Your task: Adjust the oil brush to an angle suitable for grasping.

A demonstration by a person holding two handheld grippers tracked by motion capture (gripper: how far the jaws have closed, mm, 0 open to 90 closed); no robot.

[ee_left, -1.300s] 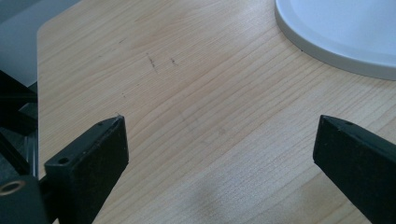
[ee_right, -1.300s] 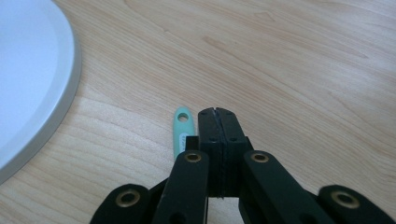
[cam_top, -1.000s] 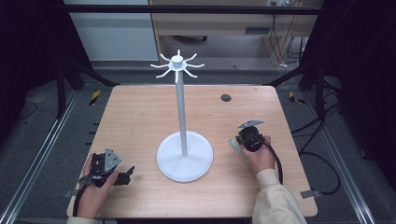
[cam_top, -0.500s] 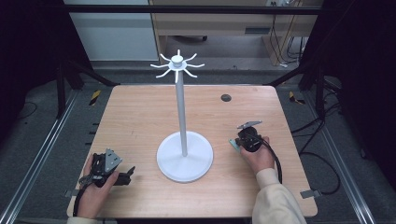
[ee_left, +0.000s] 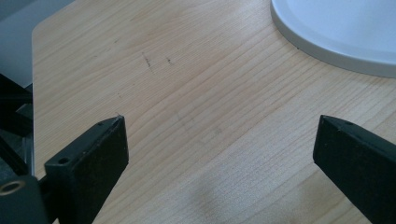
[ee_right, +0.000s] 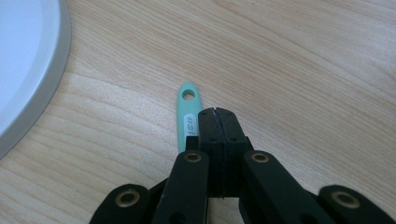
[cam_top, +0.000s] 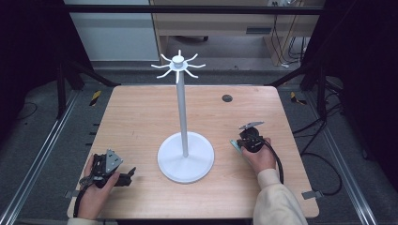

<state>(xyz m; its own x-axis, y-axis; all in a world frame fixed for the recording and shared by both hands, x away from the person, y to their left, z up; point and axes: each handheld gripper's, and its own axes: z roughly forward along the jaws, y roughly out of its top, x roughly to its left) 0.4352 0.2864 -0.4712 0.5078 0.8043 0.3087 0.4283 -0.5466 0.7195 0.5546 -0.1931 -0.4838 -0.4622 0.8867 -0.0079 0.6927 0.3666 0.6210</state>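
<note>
Wooden tabletop [cam_top: 141, 122] holds white hook stand [cam_top: 185, 161]; right hand-held gripper [ee_right: 217, 114] beside its base, jaws pressed together, mint-green plastic handle [ee_right: 187, 116] lying alongside, ungrasped; left hand-held gripper [ee_left: 219, 149] spread, idle.

We see almost no change: only the right gripper [cam_top: 240, 143], beside the white round-based hook stand [cam_top: 185, 161], looks marginally nudged over the light wooden table [cam_top: 141, 117]; hard to tell for sure.
</note>
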